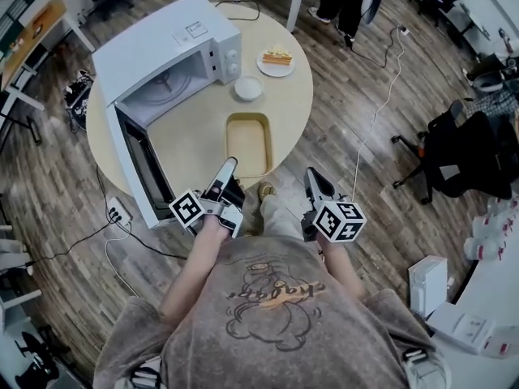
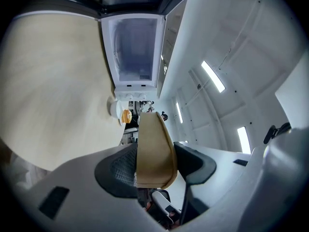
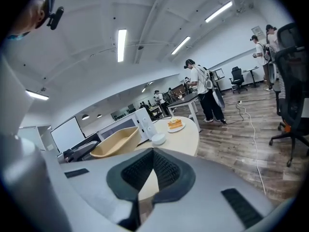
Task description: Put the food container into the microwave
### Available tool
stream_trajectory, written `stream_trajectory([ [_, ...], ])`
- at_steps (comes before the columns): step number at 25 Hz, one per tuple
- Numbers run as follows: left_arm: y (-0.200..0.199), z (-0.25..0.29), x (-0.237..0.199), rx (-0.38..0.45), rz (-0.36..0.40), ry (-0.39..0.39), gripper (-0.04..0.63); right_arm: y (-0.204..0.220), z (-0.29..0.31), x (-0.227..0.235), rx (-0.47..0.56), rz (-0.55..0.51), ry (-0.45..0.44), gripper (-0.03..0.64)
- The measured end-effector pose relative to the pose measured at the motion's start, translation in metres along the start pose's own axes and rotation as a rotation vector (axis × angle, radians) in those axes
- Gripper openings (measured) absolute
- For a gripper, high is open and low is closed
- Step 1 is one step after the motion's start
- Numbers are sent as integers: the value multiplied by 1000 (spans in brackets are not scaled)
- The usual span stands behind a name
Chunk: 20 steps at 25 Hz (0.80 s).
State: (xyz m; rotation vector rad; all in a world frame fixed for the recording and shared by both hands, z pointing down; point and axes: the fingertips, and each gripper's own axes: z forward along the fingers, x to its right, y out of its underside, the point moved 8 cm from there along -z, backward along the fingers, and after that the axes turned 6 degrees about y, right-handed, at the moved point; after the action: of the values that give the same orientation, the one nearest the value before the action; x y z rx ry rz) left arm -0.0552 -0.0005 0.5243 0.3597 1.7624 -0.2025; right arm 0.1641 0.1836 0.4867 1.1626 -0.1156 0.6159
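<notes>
**Food container pinched in your left tool, near the open microwave**

The tan, oblong food container (image 1: 248,143) is lying low over the near half of the round table (image 1: 190,140). Whether it is resting on the table or lifted just clear is hard to tell. Your left tool (image 1: 226,168) is pinching the container's near wall, with one pad inside the rim and one outside. Your right tool (image 1: 313,178) is hanging off the table's near edge, with its jaws pressed together on nothing.

The step in hand looks like carrying the container left into the microwave (image 1: 174,43). Because you are gripping one wall only, the far end may droop, so aim to be holding it level as you go. The microwave's door (image 1: 138,164) is standing open towards you on the left, and its edge is the one to avoid. The cavity (image 1: 166,83) is looking empty. A white bowl (image 1: 248,88) and a plate of cake (image 1: 276,58) are sitting beyond the container, beside the microwave's controls. The bare table between the container and the opening is offering you clear room.
</notes>
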Motion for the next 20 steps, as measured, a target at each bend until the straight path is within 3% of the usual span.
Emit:
stream_trajectory([
  [20, -73, 23, -6, 392, 105, -68, 245, -68, 179, -42, -167, -185, -421, 0],
])
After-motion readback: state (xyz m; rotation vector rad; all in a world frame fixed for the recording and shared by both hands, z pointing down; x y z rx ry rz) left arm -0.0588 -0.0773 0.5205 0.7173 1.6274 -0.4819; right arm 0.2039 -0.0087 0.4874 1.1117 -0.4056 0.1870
